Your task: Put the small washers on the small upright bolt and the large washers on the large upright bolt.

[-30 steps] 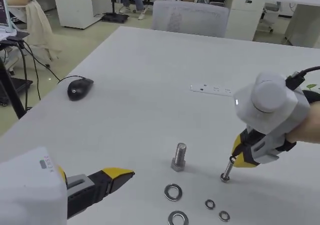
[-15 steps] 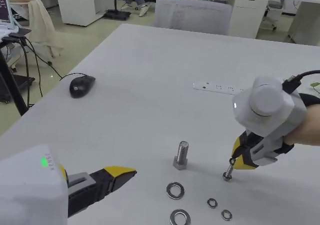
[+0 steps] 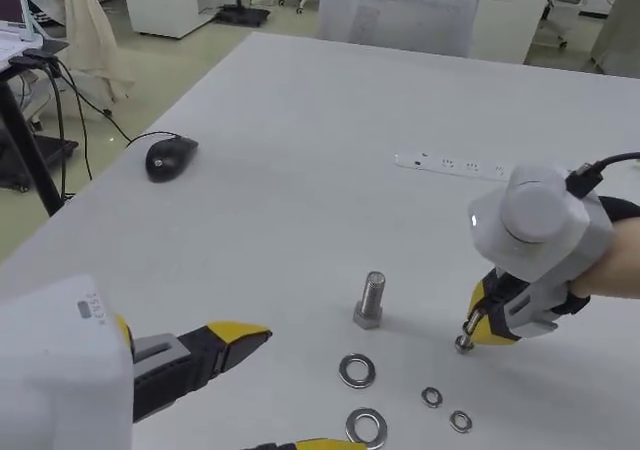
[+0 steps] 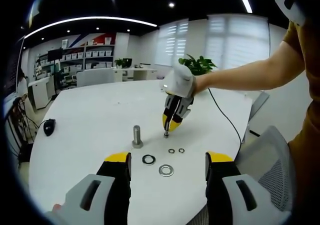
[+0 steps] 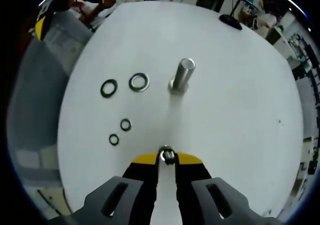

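Left gripper [image 4: 169, 157] is held wide open, empty, over the table's [image 3: 300, 150] near edge. Large bolt [image 3: 370, 300] is stood head-down, thread up. Washers [image 3: 356, 370] are laid flat nearer that edge. Small bolt [image 3: 465, 340], axis near-vertical, is clamped by right gripper [image 5: 167, 158].

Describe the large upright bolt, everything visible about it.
The large bolt looks like grey metal. It stands upright on its wider head on the white table, with its shank pointing up and no washer on it. Only the table touches it. The nearest large washer lies flat on the person's side of it, apart from it. The small bolt, held in the right claw, stands to its right.
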{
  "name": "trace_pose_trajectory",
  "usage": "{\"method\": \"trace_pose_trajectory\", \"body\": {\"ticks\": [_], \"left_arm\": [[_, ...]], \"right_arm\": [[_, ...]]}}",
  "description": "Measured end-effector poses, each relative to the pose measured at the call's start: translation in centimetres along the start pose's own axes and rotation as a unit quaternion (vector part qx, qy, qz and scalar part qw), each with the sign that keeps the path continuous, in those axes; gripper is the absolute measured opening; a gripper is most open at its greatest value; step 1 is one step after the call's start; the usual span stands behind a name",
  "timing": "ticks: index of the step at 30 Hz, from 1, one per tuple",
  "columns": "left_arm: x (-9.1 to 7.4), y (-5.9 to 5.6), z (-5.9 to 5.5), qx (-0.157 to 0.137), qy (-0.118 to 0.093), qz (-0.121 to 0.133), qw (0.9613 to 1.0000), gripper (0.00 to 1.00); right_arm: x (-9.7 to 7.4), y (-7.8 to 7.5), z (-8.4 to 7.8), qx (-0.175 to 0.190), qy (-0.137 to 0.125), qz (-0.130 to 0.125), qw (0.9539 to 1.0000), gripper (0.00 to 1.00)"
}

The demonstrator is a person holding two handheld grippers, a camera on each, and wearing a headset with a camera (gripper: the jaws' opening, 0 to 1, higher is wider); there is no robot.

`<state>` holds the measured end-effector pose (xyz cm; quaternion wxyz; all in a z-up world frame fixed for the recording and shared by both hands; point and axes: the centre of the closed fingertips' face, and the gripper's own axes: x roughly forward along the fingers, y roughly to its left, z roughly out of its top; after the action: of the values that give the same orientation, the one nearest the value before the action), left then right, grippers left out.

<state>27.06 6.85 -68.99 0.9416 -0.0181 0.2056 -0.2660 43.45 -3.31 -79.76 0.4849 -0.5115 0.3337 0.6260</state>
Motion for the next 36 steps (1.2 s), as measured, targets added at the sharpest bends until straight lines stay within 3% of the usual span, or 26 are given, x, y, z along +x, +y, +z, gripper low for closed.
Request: {"method": "trace_pose_trajectory", "body": {"ticks": [21,36], "left_arm": [[0.1,0.1,-0.4,-0.006,0.006,0.0,1.0,0.59],[-0.2,-0.6,0.2,0.005,0.003,-0.004,1.0,0.59]], "right_arm": [[1.6,0.4,-0.8,0.004,-0.003,0.007,1.0,0.15],[-0.1,1.0,-2.2,0.018,-0.001,-0.009,0.9998,0.16]]}}
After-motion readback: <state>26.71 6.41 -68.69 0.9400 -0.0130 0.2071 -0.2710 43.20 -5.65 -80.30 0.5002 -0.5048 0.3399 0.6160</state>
